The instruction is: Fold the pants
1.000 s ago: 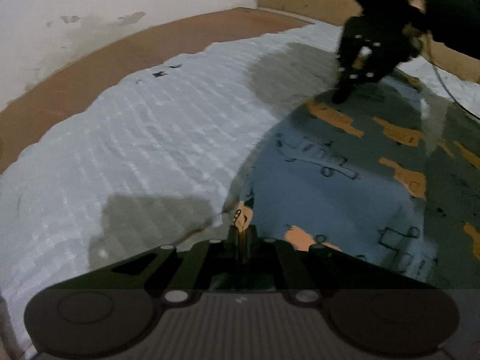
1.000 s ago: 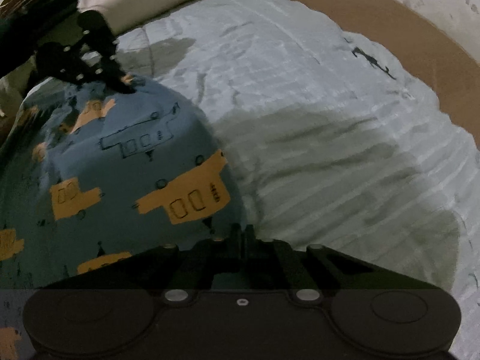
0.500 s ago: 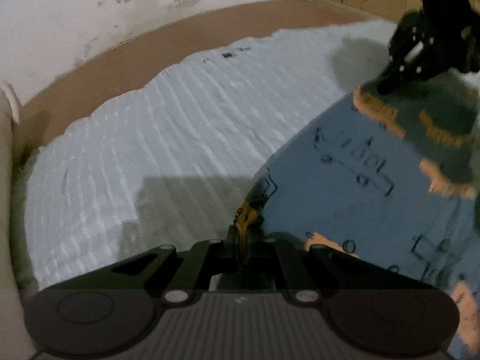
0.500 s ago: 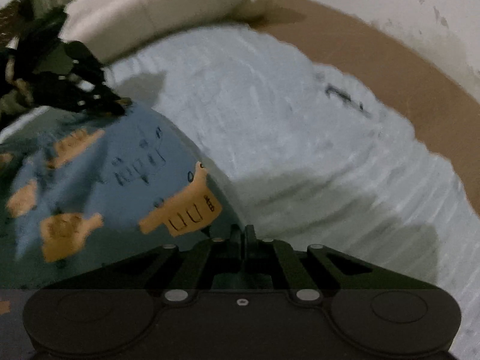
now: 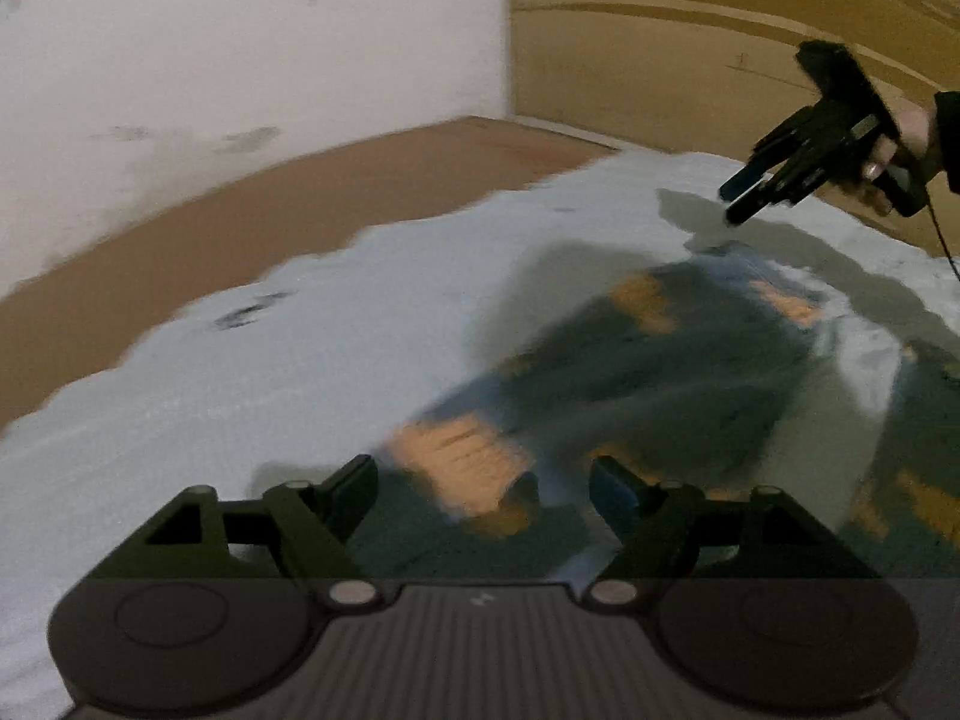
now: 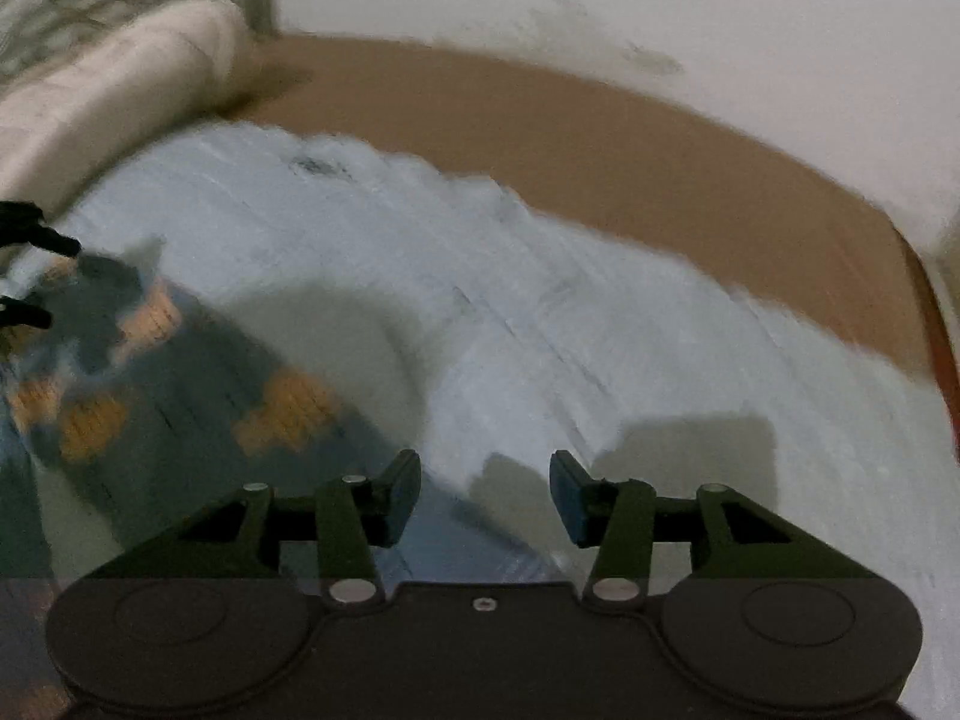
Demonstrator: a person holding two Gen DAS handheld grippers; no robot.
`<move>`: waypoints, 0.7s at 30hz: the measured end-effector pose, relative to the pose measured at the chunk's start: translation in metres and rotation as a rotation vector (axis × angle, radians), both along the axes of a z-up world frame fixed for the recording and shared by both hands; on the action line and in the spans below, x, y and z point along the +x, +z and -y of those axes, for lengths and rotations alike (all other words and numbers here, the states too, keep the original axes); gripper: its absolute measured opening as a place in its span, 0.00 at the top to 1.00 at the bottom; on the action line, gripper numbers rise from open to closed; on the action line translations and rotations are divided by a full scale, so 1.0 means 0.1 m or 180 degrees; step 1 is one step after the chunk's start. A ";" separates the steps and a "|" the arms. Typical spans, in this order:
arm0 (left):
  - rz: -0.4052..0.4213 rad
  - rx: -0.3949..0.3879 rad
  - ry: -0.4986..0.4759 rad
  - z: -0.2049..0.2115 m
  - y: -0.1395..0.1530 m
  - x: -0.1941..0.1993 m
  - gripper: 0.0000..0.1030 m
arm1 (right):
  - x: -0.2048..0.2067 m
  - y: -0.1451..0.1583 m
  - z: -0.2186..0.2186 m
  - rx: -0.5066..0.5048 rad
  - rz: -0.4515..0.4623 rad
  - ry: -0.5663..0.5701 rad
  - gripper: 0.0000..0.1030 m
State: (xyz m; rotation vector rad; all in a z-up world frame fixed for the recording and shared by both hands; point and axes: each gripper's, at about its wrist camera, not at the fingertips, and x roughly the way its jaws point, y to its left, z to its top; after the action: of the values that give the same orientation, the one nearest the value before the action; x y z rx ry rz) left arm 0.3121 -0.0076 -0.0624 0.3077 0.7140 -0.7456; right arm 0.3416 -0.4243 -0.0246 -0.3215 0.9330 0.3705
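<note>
A white wall (image 5: pixel 252 60) and a brown bed frame (image 5: pixel 300 198) border the pale blue ribbed bedspread (image 5: pixel 270 372) you work on. At the far left a cream bolster pillow (image 6: pixel 114 90) lies along its edge. Your left gripper (image 5: pixel 483 483) has just been opening; its jaws stand wide apart above the pants (image 5: pixel 630 372), gripping nothing. The blue pants with orange vehicle prints lie loose and blurred on the bedspread between your two tools. Your right gripper (image 6: pixel 485 495), in your hand (image 5: pixel 900 144), has also just been opening, jaws apart and empty over bare bedspread beside the pants.
</note>
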 end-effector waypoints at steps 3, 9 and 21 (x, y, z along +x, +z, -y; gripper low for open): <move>-0.0118 -0.0033 -0.0180 0.54 -0.13 0.02 0.21 | -0.16 -0.18 0.34 0.0003 -0.0097 -0.0218 0.53; -0.0305 0.0100 -0.0247 1.10 -0.40 0.13 0.21 | -0.25 -0.52 0.52 0.0548 -0.0339 -0.0299 0.62; -0.0457 -0.0080 -0.0498 1.39 -0.43 -0.03 0.17 | -0.40 -0.16 0.70 0.0673 -0.0047 -0.0152 0.96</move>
State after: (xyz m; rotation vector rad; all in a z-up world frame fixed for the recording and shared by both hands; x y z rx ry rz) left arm 0.3094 -0.1469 -0.1052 0.2914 0.8219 -0.9316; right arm 0.3016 -0.4941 -0.0408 -0.1030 0.9056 0.4244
